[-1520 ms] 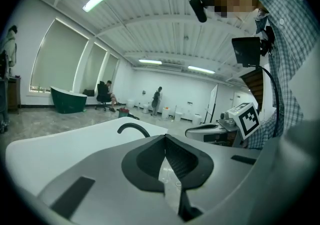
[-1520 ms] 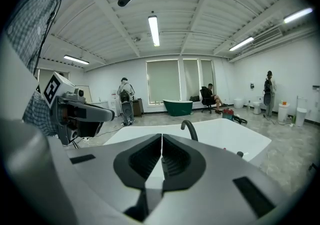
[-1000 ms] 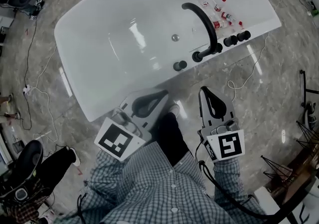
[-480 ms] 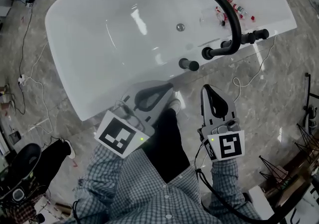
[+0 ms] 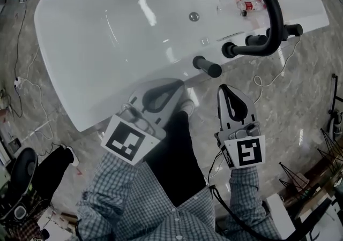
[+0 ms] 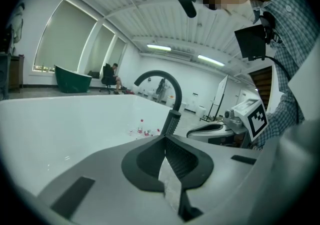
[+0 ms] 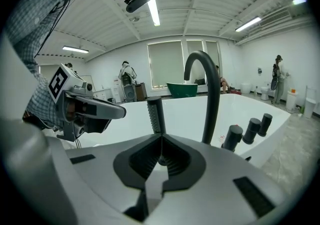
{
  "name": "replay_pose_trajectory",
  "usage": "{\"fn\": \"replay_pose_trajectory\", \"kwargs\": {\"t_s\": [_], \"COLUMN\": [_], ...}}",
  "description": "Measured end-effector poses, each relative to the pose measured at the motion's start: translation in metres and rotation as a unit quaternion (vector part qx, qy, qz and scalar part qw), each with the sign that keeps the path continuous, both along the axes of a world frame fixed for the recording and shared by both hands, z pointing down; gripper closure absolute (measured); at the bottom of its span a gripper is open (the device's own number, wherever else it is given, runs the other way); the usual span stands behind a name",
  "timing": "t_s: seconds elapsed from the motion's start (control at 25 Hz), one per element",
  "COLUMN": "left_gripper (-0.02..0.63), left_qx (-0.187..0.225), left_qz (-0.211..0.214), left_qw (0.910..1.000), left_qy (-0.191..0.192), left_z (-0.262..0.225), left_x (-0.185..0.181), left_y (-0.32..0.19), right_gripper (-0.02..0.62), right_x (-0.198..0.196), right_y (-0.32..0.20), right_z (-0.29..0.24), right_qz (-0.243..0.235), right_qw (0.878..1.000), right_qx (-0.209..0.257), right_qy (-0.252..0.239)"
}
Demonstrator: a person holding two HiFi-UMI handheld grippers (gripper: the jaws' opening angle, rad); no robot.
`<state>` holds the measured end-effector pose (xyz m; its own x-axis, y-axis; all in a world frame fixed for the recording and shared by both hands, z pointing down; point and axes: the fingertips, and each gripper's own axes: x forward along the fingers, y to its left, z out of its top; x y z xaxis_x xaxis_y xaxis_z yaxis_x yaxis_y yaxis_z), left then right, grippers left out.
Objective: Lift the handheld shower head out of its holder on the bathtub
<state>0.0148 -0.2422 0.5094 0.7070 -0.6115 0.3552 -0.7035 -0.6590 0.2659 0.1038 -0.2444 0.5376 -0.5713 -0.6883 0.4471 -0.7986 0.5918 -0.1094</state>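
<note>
**A:** What changed since a second back?

**B:** Both grippers have come down toward the tub rim. The head view has closed in too. The tub looks bigger and the spout has slid up to the top right corner. Jaws are the same as before, closed.

**A:** Pose?

**B:** The left gripper (image 5: 177,87) is angled up and to the right. In the head view its tip lies over the near rim of the bathtub (image 5: 96,58), jaws pressed together with nothing in them. The right gripper (image 5: 225,91) is beside it over the marble floor (image 5: 292,106), tilted a little downward and aimed at the rim. Its jaws are also together and empty. Checked sleeves (image 5: 244,189) sit behind both.

**A:** Task thing?

**B:** The handheld shower head (image 5: 207,66) is a black ribbed cylinder standing upright on the near rim. It's just beyond the two tips and apart from both. In the right gripper view it's dead ahead, above the closed jaws.

**A:** Further back?

**B:** Black knobs (image 7: 250,130) stand in a row along the rim to the right, with the arched black spout (image 5: 270,9) rising beside them.

**A:** Containers?

**B:** Only the tub. There's a drain (image 5: 194,16) in its bottom and a few small red-capped bottles (image 5: 247,0) lying inside near the spout end.
</note>
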Motion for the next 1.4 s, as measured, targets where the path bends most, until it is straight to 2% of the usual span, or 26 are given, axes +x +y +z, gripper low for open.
{"fn": "replay_pose_trajectory", "kwargs": {"t_s": [0.28, 0.4, 0.6, 0.76, 0.88, 0.96, 1.2, 1.4], "left_gripper": [0.597, 0.597, 0.595, 0.594, 0.592, 0.577, 0.474, 0.449], "left_qx": [0.014, 0.015, 0.017, 0.022, 0.019, 0.018, 0.023, 0.037], "left_qz": [0.038, 0.043, 0.084, 0.096, 0.106, 0.116, 0.144, 0.153], "left_qw": [0.9982, 0.9978, 0.9938, 0.9915, 0.9904, 0.9892, 0.9853, 0.9840], "left_qy": [-0.045, -0.049, -0.071, -0.084, -0.087, -0.087, -0.089, -0.083], "left_z": [0.050, 0.062, 0.079, 0.091, 0.098, 0.101, 0.112, 0.111], "left_x": [0.005, 0.008, 0.015, 0.020, 0.026, 0.030, 0.044, 0.056], "left_y": [-0.008, -0.014, -0.016, -0.023, -0.027, -0.030, -0.033, -0.038], "right_gripper": [0.575, 0.575, 0.575, 0.572, 0.491, 0.477, 0.459, 0.451], "right_x": [-0.003, -0.003, -0.006, -0.009, -0.014, -0.018, -0.026, -0.038], "right_y": [-0.005, -0.008, -0.013, -0.017, -0.023, -0.027, -0.032, -0.038], "right_z": [0.037, 0.051, 0.072, 0.086, 0.092, 0.096, 0.110, 0.120], "right_qz": [-0.010, -0.005, -0.008, -0.018, -0.024, -0.028, -0.056, -0.080], "right_qw": [1.000, 0.999, 1.000, 1.000, 0.999, 1.000, 0.998, 0.996], "right_qx": [-0.008, -0.019, -0.024, -0.024, -0.019, -0.013, -0.005, 0.011], "right_qy": [-0.020, -0.034, -0.014, -0.009, -0.011, -0.008, 0.010, 0.039]}}
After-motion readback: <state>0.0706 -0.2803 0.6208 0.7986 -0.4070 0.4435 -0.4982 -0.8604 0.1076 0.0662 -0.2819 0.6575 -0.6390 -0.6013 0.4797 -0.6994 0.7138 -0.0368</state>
